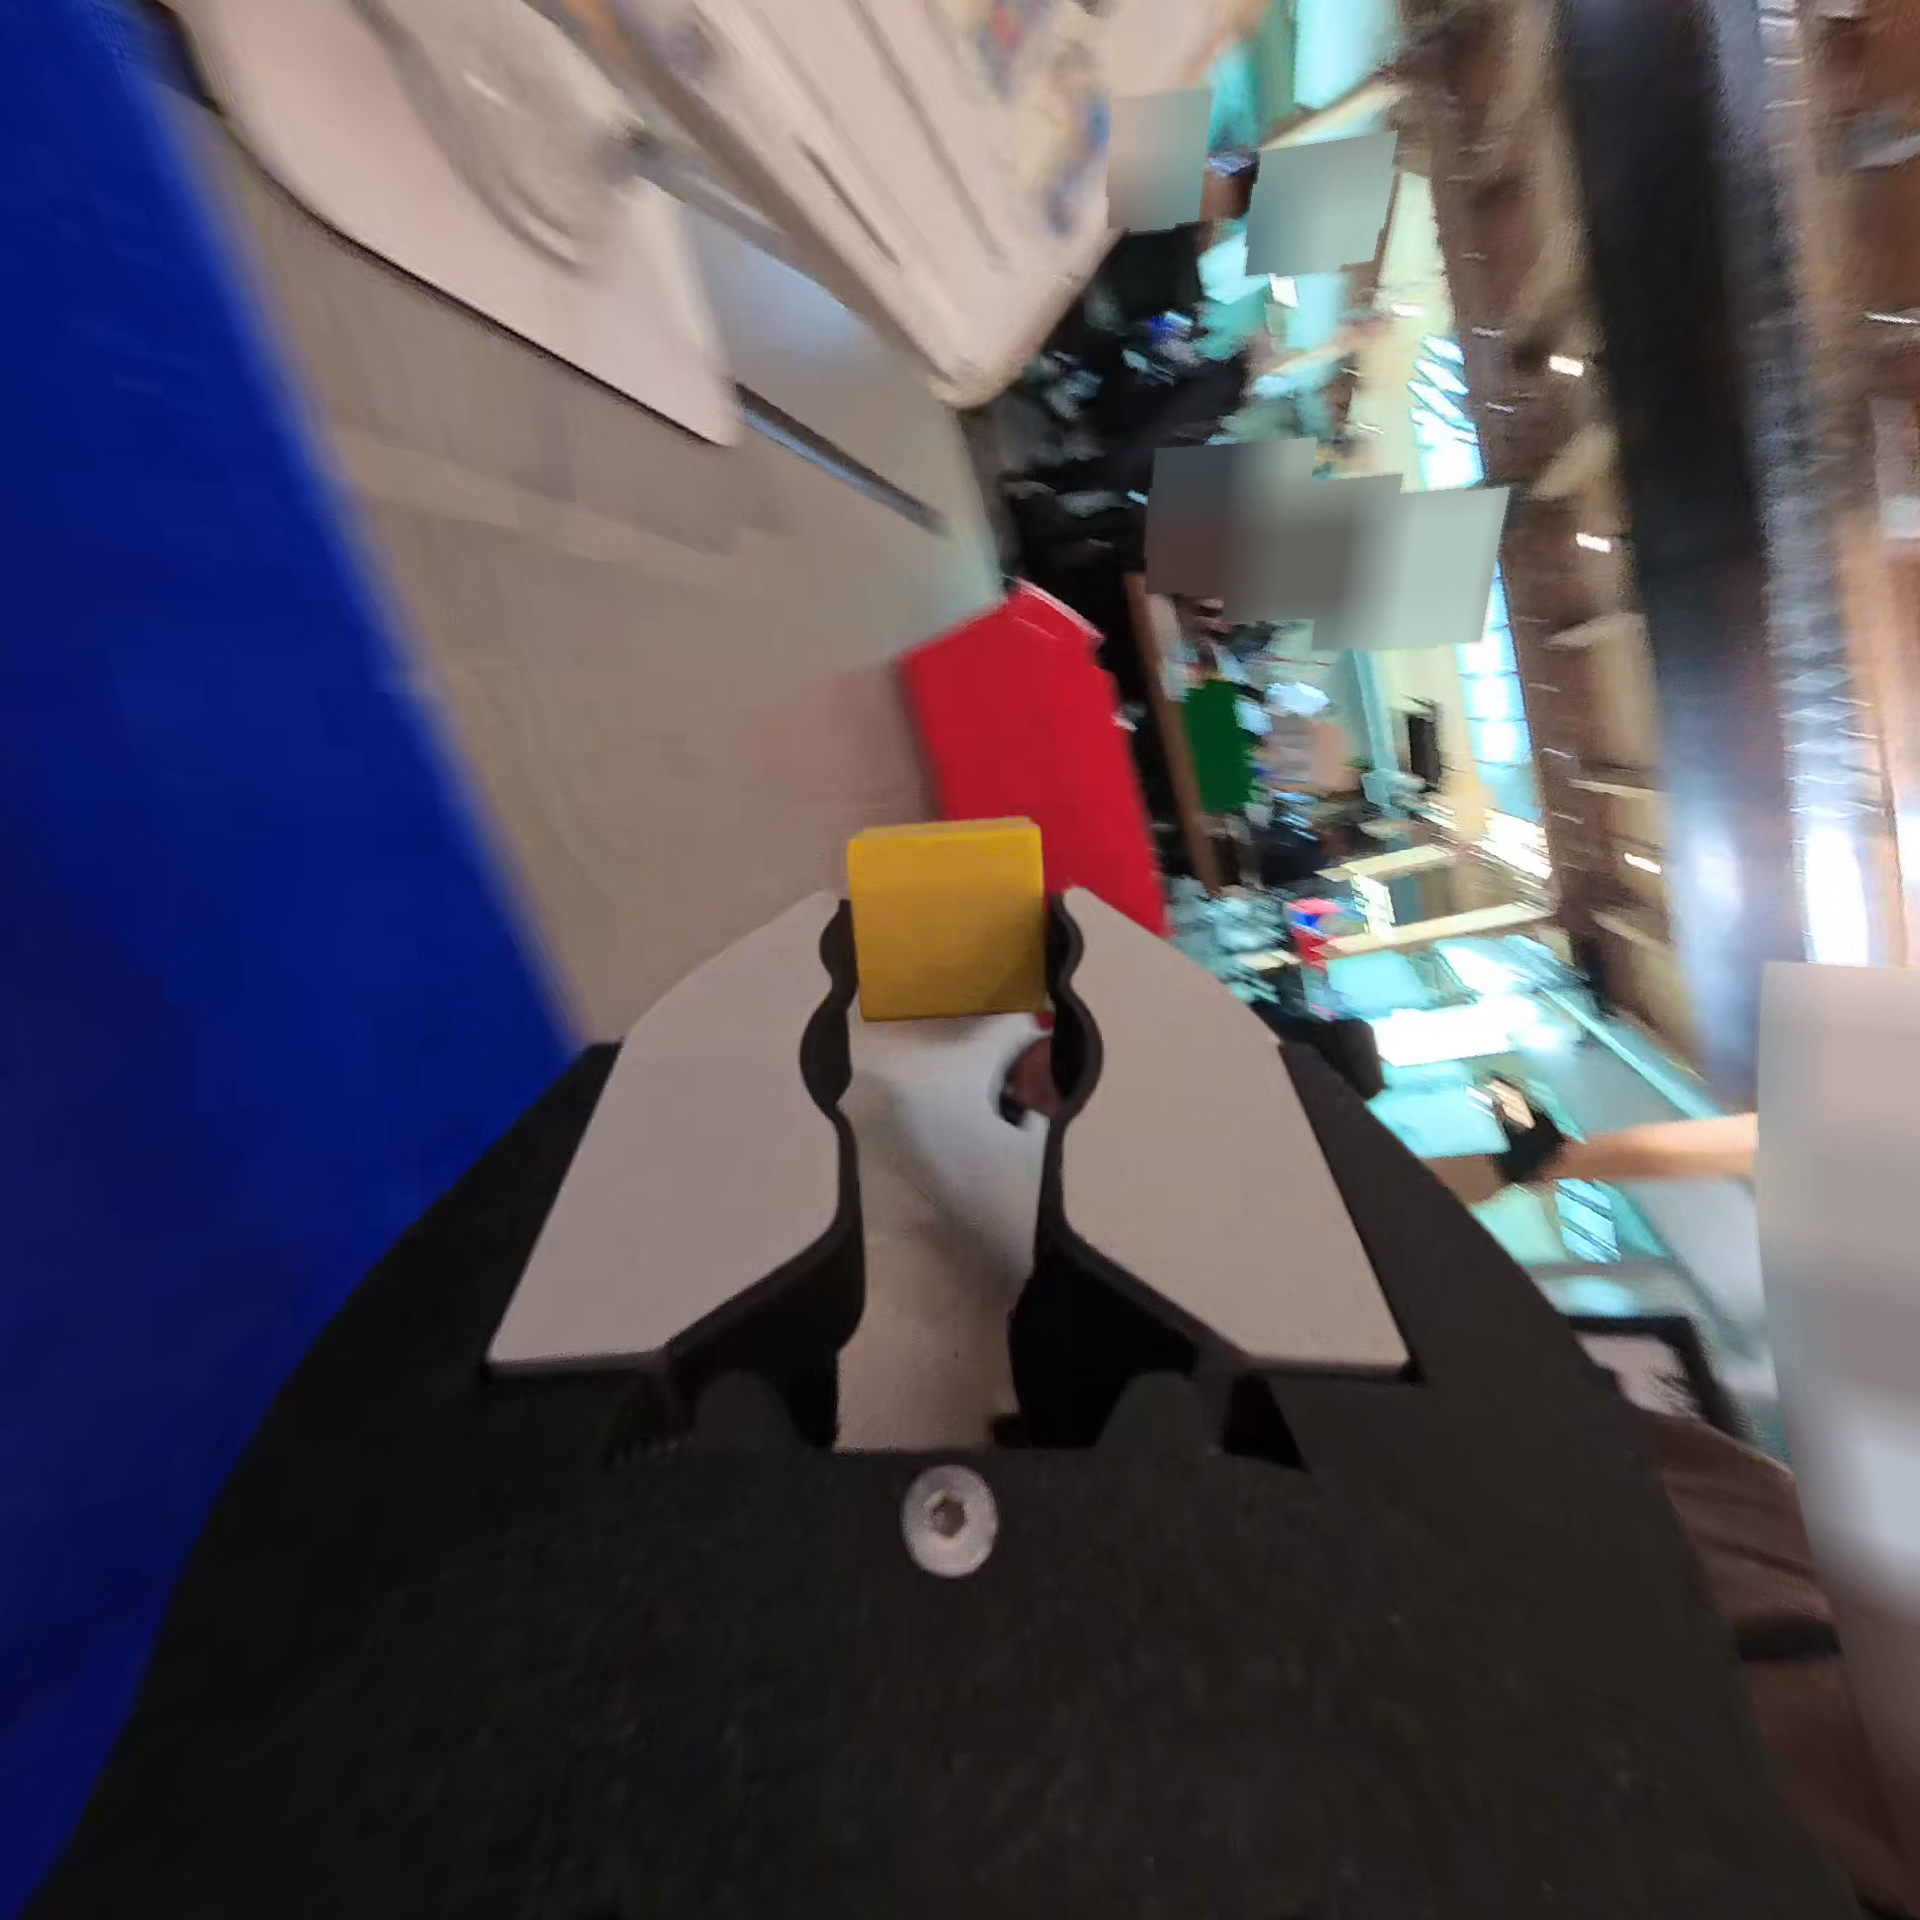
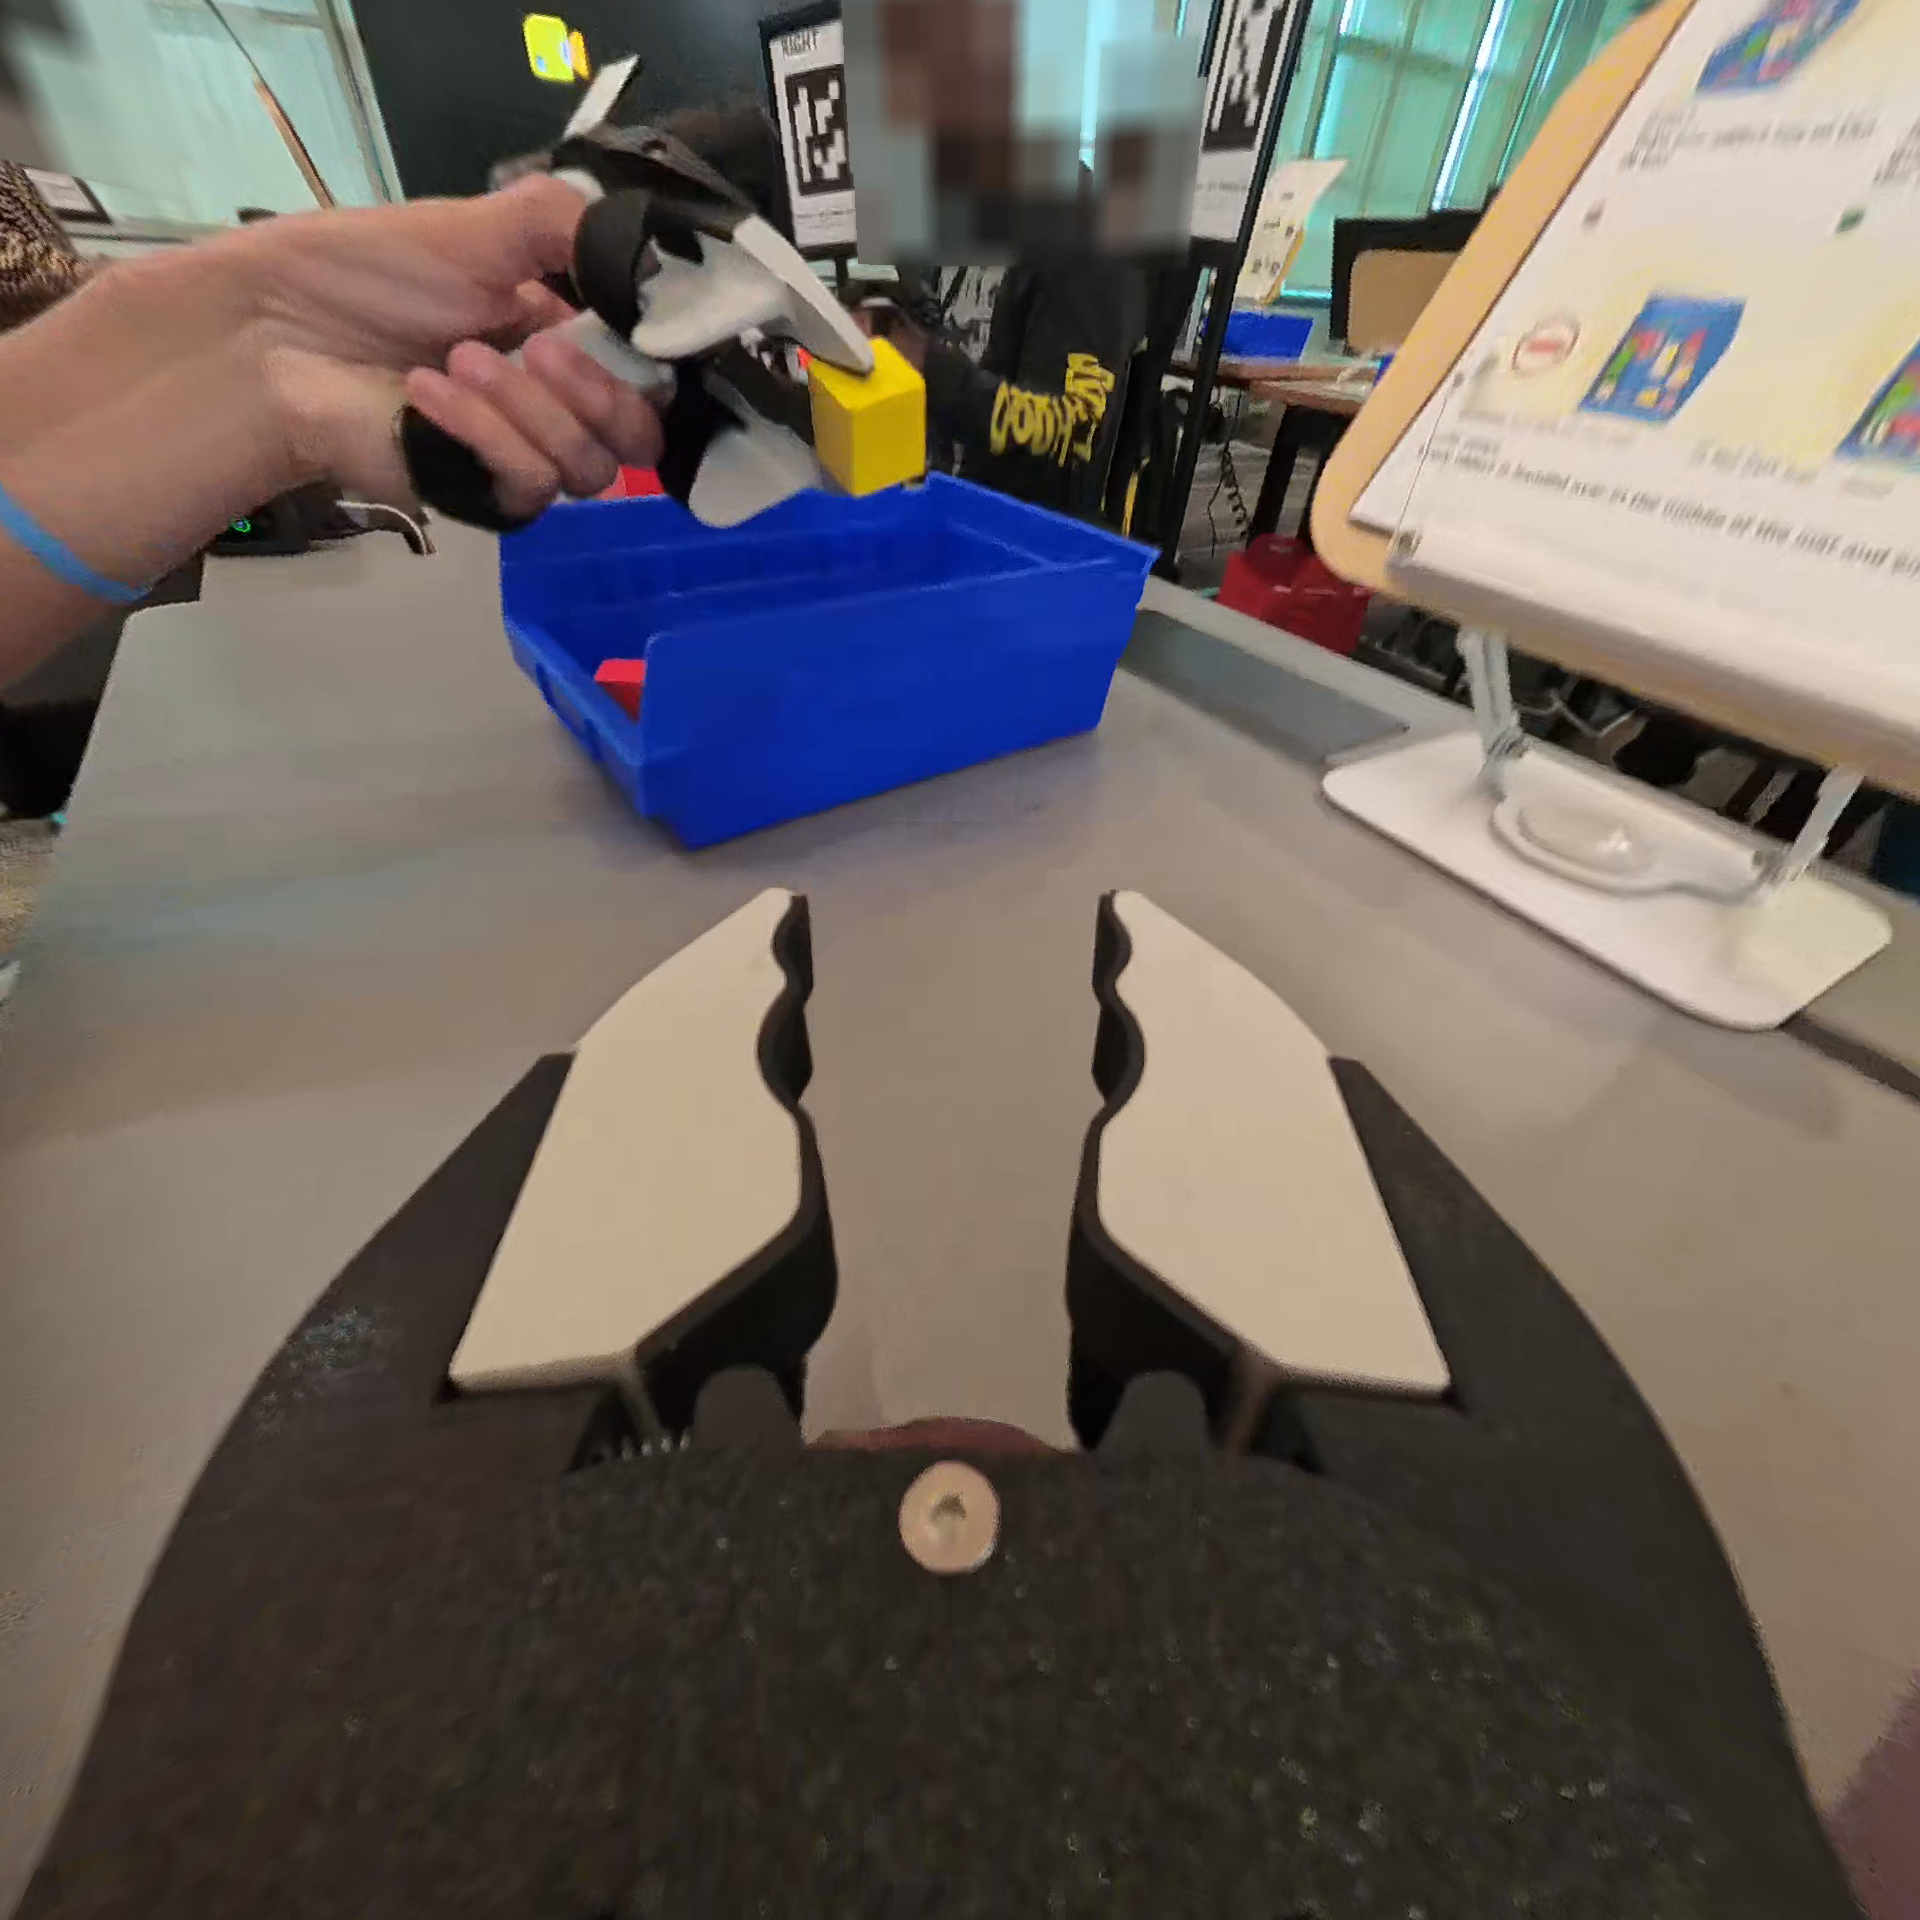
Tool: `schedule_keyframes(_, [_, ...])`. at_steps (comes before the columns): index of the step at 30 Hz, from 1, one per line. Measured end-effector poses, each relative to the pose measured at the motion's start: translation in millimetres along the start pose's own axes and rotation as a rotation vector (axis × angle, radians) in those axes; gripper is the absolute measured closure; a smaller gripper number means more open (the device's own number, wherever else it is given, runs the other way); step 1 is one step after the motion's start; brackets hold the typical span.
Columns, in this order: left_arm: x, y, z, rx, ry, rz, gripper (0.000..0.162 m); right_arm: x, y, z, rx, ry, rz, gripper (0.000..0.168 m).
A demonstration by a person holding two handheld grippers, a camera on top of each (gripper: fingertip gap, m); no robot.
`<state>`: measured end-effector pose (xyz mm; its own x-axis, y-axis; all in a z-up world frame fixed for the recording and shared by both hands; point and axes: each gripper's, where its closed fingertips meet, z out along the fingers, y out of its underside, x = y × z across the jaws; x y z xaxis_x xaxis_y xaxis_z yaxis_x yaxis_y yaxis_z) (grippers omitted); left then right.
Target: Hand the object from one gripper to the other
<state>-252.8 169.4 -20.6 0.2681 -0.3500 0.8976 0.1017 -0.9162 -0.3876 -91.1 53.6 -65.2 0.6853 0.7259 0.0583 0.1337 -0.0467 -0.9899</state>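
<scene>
I see my left gripper (image 1: 948, 925) pinching the yellow block (image 1: 943, 920) at its fingertips, raised over the blue bin (image 2: 831, 665); the near-cubic block is tilted. My right gripper (image 2: 948, 920) is spread, well apart.

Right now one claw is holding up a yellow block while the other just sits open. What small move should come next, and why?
Probably bring the right gripper up and forward toward the yellow block. The left gripper is shut on the block, holding it in the air above the blue bin, while the right one hangs open and empty low over the grey table, well short of it.
</scene>
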Motion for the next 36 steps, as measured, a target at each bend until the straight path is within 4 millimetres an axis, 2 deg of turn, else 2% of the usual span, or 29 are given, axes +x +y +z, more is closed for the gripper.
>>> schedule_keyframes(3, [44.9,32.3,49.2,-0.118,0.214,-0.061,0.128,7.9,-19.9,16.1,-0.003,-0.062,-0.023,0.116])
schedule_keyframes(7, [79.0,57.8,98.1,-0.216,0.386,-0.162,0.128,22.9,-52.4,29.2,0.086,-0.080,0.005,0.116])
schedule_keyframes(9, [87.0,66.3,114.6,-0.233,0.428,-0.217,0.128,28.1,-62.8,29.6,0.133,-0.082,0.045,0.116])
schedule_keyframes(12, [86.8,76.2,133.2,-0.242,0.437,-0.278,0.128,30.4,-63.8,27.4,0.156,-0.063,0.066,0.119])
schedule_keyframes(13, [87.6,80.3,137.7,-0.247,0.446,-0.300,0.128,31.0,-61.0,26.4,0.151,-0.050,0.058,0.120])
schedule_keyframes(15, [89.4,89.3,145.1,-0.265,0.457,-0.340,0.128,30.1,-50.7,24.6,0.116,-0.040,0.043,0.135])
schedule_keyframes(18, [89.6,101.0,147.7,-0.291,0.459,-0.348,0.127,25.7,-44.2,15.7,0.080,-0.032,0.063,0.135])
schedule_keyframes(20, [90.8,110.7,140.0,-0.301,0.458,-0.264,0.121,19.2,-48.5,4.7,0.077,-0.032,0.067,0.135])
schedule_keyframes(21, [88.5,114.9,133.8,-0.283,0.438,-0.186,0.108,18.9,-52.9,-4.1,0.082,-0.023,0.079,0.135])
schedule_keyframes(22, [83.9,120.2,126.8,-0.263,0.402,-0.101,0.100,20.9,-57.4,-15.1,0.079,-0.011,0.096,0.135])
schedule_keyframes(23, [79.1,127.4,119.0,-0.250,0.365,-0.015,0.100,26.9,-61.6,-28.3,0.067,0.012,0.111,0.135])
schedule_keyframes(26, [61.2,159.3,95.0,-0.250,0.256,0.222,0.104,72.3,-74.7,-81.0,0.017,0.184,0.127,0.135])
schedule_keyframes(29, [35.9,186.5,78.9,-0.223,0.125,0.404,0.108,135.9,-64.8,-135.2,-0.183,0.389,0.123,0.135])
schedule_keyframes(32, [12.4,207.2,72.2,-0.227,0.021,0.509,0.112,192.9,-28.6,-176.1,-0.467,0.543,0.161,0.135])
schedule_keyframes(34, [1.3,217.8,72.1,-0.245,-0.018,0.539,0.113,216.3,5.4,-188.8,-0.646,0.564,0.240,0.135])
schedule_keyframes(36, [-2.6,226.0,73.5,-0.271,-0.014,0.537,0.114,230.7,40.5,-197.4,-0.814,0.572,0.345,0.135])
